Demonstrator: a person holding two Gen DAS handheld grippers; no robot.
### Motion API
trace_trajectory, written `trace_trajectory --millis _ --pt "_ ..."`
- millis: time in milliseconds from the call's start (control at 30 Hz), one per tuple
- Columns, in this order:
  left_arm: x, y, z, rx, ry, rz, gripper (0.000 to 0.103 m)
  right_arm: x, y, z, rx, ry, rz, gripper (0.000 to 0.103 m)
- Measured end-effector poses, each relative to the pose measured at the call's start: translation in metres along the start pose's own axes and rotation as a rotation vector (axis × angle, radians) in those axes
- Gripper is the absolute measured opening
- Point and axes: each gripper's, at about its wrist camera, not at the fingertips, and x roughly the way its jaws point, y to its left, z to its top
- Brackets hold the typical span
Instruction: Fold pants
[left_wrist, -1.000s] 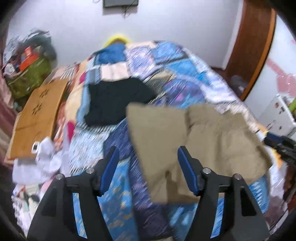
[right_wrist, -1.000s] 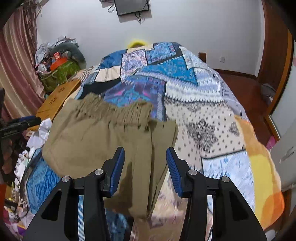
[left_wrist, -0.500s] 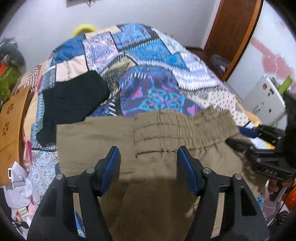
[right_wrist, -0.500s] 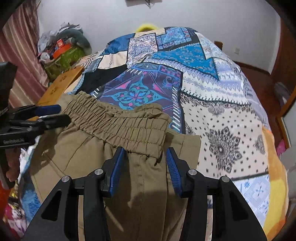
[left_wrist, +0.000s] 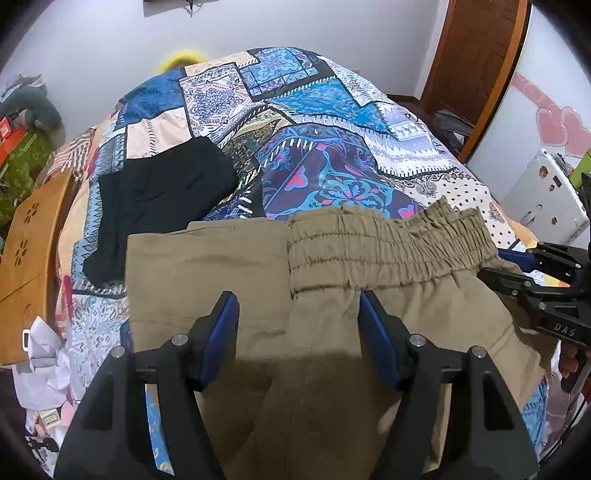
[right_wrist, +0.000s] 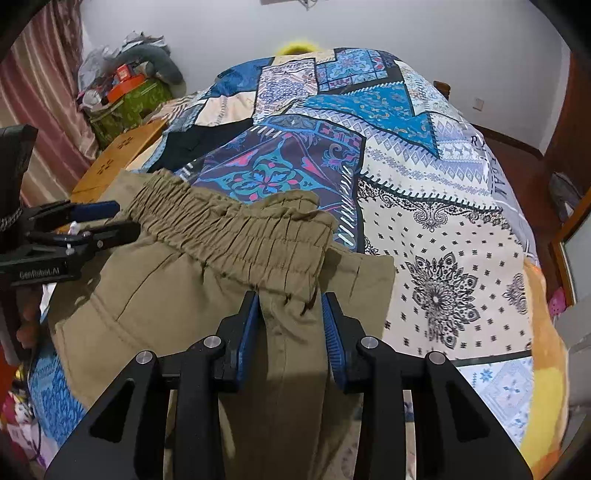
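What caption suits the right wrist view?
Right gripper closing around khaki cotton pants just below their elastic waistband on a patchwork bedspread.

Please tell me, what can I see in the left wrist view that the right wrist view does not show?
Only the left wrist view shows the black garment whole, a white appliance at the right edge, and pink hearts on the wall.

Only the right wrist view shows the striped curtain and a wall socket.

Both views show the khaki pants with their gathered waistband lying on the patchwork bedspread, and the wooden board beside the bed. The left gripper stands open over the pants; the right gripper is closing with cloth between its fingers.
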Motion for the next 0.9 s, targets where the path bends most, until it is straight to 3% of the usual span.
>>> trace_trajectory --millis 167,267,333,433,667,900 --pt "-0.028 0.011 -0.005 -0.032 -0.033 -0.026 0.069 -0.028 0.002 -0.014 -0.018 -0.045 -0.023 0.037" --pt "-0.045 0.027 -0.007 -0.070 -0.067 -0.010 0.075 -0.044 0.003 -0.019 -0.016 -0.082 -0.040 0.050" --pt "-0.052 0.041 -0.011 -0.101 -0.081 0.005 0.086 -0.053 0.003 -0.022 -0.007 -0.114 -0.054 0.069" --pt "-0.049 0.061 -0.021 -0.148 -0.057 0.011 0.088 -0.058 -0.001 -0.030 0.043 -0.153 -0.078 0.082" --pt "-0.005 0.090 -0.047 -0.247 0.090 0.004 0.088 -0.022 -0.023 -0.040 0.161 -0.033 -0.024 0.082" --pt "0.007 0.082 -0.037 -0.222 0.075 -0.048 0.088 0.000 -0.040 -0.039 0.290 0.007 0.125 0.083"
